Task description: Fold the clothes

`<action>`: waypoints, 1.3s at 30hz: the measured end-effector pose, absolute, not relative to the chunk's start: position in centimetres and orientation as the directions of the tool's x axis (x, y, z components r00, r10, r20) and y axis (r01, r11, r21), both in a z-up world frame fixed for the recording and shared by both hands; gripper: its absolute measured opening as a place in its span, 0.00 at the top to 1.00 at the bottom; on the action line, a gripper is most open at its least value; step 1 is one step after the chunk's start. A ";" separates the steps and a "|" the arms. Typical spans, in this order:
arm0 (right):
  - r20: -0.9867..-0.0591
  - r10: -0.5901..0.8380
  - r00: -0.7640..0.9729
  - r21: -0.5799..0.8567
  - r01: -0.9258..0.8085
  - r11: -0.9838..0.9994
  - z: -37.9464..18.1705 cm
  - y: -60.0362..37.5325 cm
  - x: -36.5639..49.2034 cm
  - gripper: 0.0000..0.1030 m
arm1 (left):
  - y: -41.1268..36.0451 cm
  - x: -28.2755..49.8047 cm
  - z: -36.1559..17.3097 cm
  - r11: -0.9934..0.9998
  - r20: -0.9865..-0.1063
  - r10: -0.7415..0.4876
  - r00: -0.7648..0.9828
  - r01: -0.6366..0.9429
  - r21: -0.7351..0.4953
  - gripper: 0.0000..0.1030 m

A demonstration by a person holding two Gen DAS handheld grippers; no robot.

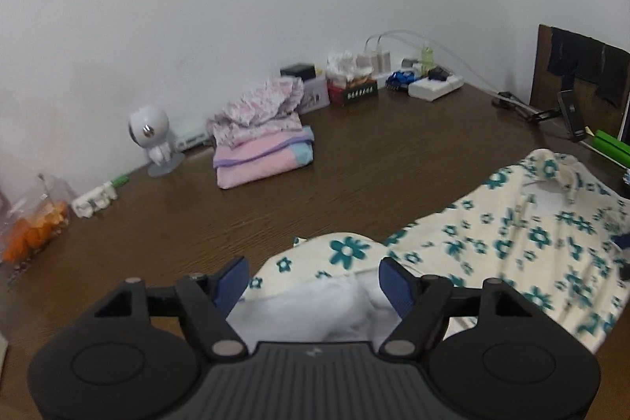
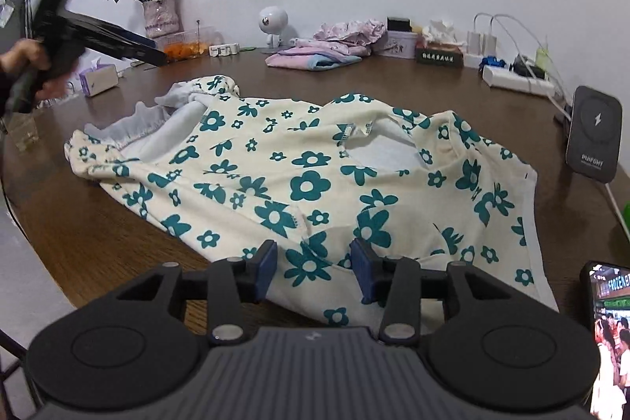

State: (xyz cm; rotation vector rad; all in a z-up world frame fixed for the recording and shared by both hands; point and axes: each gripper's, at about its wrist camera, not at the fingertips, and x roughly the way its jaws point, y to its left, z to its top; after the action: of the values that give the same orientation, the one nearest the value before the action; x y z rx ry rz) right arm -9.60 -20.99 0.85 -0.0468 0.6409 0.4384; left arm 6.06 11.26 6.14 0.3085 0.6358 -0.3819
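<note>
A cream garment with teal flowers (image 2: 307,164) and a white lining lies spread and rumpled across the brown table (image 2: 98,223). My right gripper (image 2: 314,256) hovers over its near hem, jaws apart, cloth lying under the gap but not pinched. In the left wrist view one end of the garment (image 1: 512,235) lies turned over, showing the white inside. My left gripper (image 1: 315,272) stands wide open above it with nothing pressed between the pads. The right wrist view shows a hand holding the left gripper (image 2: 98,38) raised off the table at the far left.
Folded pink clothes (image 1: 264,156) are stacked near the wall, beside a white round figure (image 1: 151,132). A power strip (image 2: 516,79), charger stand (image 2: 594,136) and lit phone (image 2: 608,333) line the right side. A flower vase (image 2: 159,14) and tissue box (image 2: 98,75) stand at the left.
</note>
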 end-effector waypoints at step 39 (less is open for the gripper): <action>-0.725 0.504 0.469 -0.026 -0.751 0.660 5.0 -14.8 9.7 0.46 | 12.2 -2.6 3.2 0.897 -0.451 -0.325 0.831 0.422 0.132 0.97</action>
State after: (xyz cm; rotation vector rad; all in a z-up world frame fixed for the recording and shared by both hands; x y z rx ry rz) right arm 9.74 -14.84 5.02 -0.3674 0.7498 0.7908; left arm -2.61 12.19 3.21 0.2310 0.4344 -0.4000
